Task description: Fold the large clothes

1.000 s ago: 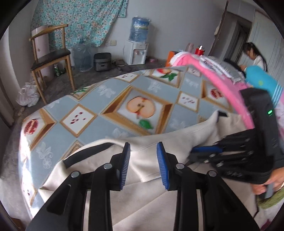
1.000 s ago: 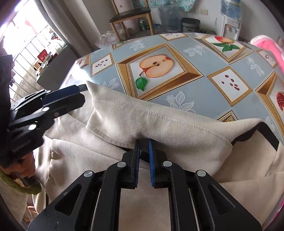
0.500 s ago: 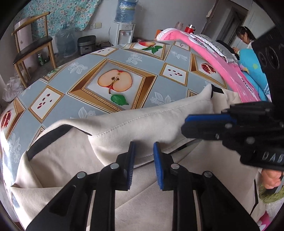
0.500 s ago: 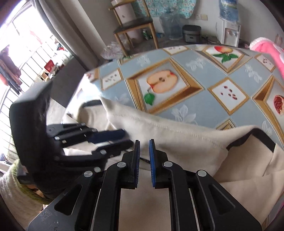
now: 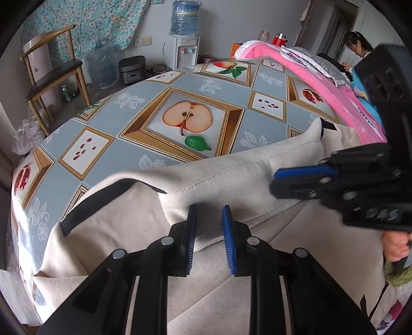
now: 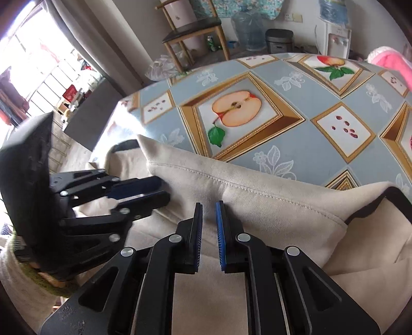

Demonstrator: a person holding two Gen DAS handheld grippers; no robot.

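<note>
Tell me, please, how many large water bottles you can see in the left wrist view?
2: one blue water bottle sits atop the white dispenser; one clear water bottle stands on the floor beside the wooden chair. Others may be hidden.

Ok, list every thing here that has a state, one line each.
Garment: cream, on the table, its top edge folded over towards the grippers, not yet a finished fold.
Left gripper: jaws have just been closing, narrow gap, folded edge between them.
Right gripper: nearly shut on the folded edge.
Tablecloth: spread flat.
Chair: upright, seat empty.
</note>
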